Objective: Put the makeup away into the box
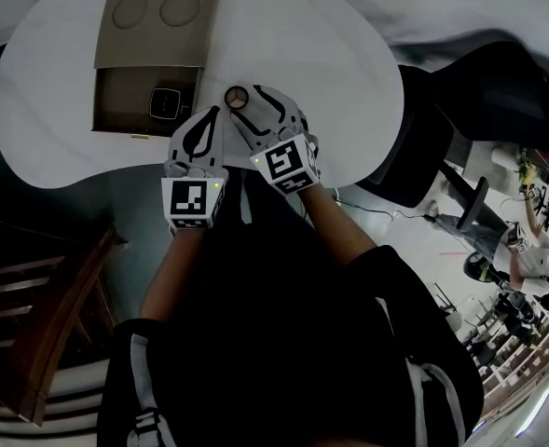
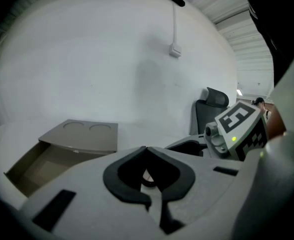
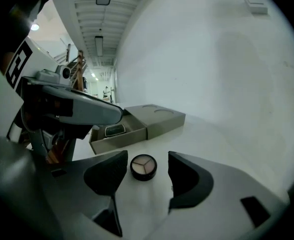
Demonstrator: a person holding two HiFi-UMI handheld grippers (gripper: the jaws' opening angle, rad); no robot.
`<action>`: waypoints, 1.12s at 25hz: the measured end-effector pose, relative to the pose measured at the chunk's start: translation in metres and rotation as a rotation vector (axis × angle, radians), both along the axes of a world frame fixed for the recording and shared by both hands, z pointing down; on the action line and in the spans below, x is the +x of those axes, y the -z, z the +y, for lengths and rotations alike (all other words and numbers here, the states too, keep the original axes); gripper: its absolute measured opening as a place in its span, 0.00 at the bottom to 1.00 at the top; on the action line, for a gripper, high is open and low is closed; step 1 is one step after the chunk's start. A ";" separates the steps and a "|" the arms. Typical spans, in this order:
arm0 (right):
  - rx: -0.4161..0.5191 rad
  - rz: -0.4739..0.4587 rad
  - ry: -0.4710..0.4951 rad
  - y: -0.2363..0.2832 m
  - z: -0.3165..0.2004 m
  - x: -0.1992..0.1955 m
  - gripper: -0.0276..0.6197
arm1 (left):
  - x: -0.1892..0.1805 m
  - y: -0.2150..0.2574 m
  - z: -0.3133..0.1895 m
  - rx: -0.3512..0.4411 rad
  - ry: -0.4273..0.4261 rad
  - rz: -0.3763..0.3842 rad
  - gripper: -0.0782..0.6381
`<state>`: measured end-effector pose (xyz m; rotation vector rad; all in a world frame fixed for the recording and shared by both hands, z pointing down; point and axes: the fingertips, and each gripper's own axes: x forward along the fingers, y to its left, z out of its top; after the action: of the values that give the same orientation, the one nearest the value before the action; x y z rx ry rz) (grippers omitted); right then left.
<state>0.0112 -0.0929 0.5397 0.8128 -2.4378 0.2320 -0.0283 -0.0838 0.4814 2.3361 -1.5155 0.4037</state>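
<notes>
— On table (image 1: 330, 54), head view: box (image 1: 125, 105) open at ten o'clock of the right gripper (image 3: 147, 159). Left gripper (image 2: 147, 149) pinched together, empty.
— Risk?
— Right jaws stand wide; compact (image 3: 144, 167) sits between them on the table, untouched, nearer the nine o'clock side. Closing off-centre would likely skid it away, or catch only its rim and drop it short of the box.
</notes>
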 end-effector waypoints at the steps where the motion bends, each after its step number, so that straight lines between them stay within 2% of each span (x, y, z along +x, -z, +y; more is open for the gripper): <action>1: -0.008 0.009 0.014 -0.004 0.001 -0.002 0.45 | -0.001 -0.001 0.000 -0.004 0.002 -0.001 0.12; 13: -0.095 0.095 0.054 -0.038 0.001 -0.014 0.48 | -0.013 -0.007 -0.001 -0.027 0.023 0.002 0.12; 21: -0.090 0.135 0.049 -0.042 -0.003 -0.017 0.48 | -0.021 -0.003 0.000 -0.014 0.029 -0.004 0.12; 24: -0.075 0.147 0.070 -0.042 0.000 -0.020 0.41 | -0.022 -0.002 0.001 -0.010 0.027 -0.004 0.12; 28: -0.065 0.147 0.072 -0.040 0.000 -0.021 0.40 | -0.024 0.001 0.004 -0.003 0.027 -0.006 0.12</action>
<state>-0.0098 -0.0929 0.5794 0.6883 -2.3047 0.2150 -0.0522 -0.0793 0.4807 2.3118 -1.5463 0.4058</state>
